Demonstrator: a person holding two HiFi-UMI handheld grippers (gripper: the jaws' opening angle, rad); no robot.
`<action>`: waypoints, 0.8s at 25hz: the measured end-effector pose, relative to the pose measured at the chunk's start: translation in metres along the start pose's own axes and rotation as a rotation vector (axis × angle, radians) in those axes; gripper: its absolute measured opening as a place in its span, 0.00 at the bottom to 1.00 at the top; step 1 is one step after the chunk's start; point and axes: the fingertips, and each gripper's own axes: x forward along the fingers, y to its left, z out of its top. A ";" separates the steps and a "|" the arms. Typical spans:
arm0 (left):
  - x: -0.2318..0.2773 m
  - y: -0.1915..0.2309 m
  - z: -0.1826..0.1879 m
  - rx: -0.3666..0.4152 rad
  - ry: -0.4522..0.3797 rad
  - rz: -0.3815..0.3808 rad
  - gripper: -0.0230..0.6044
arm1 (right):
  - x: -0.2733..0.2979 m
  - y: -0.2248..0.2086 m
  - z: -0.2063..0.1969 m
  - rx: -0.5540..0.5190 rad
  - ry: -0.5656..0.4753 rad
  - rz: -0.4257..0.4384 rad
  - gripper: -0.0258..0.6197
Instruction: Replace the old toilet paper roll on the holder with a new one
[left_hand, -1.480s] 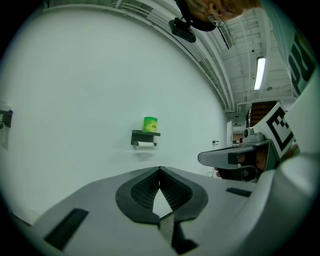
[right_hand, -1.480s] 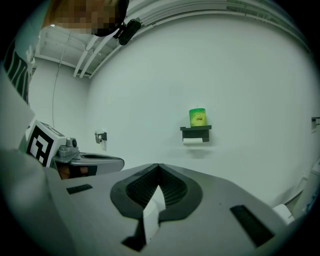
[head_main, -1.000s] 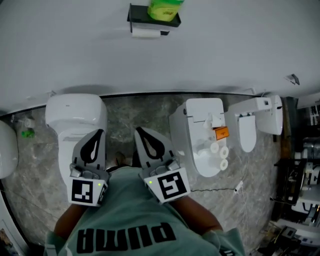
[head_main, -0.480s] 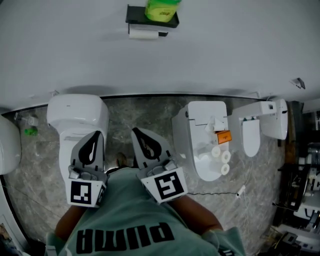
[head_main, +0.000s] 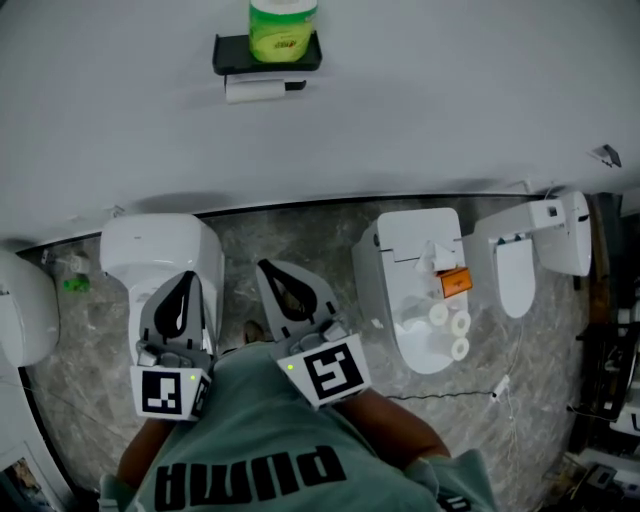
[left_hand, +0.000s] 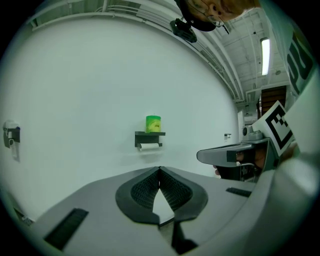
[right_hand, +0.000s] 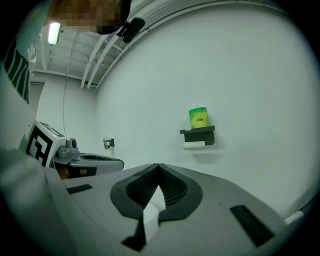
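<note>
Left tongs (head_main: 188, 275) and right tongs (head_main: 265, 268) both pinched closed, empty. Old roll (head_main: 252, 89) under wall holder (head_main: 265, 55) well ahead, axis level along wall; right tongs better lined up.

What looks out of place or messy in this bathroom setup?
Three white rolls and an orange item lie loose on the right-hand toilet unit, and a thin cable trails across the floor beside it. The wall holder looks in order.
</note>
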 end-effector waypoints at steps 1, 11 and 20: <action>0.003 -0.001 0.001 0.005 0.005 0.004 0.04 | 0.001 -0.003 0.000 0.004 -0.001 0.002 0.04; 0.036 -0.009 0.013 0.011 -0.012 0.034 0.04 | 0.009 -0.039 0.004 0.018 -0.002 0.022 0.04; 0.059 -0.013 0.021 0.022 -0.002 0.079 0.04 | 0.020 -0.065 0.007 0.031 -0.018 0.058 0.04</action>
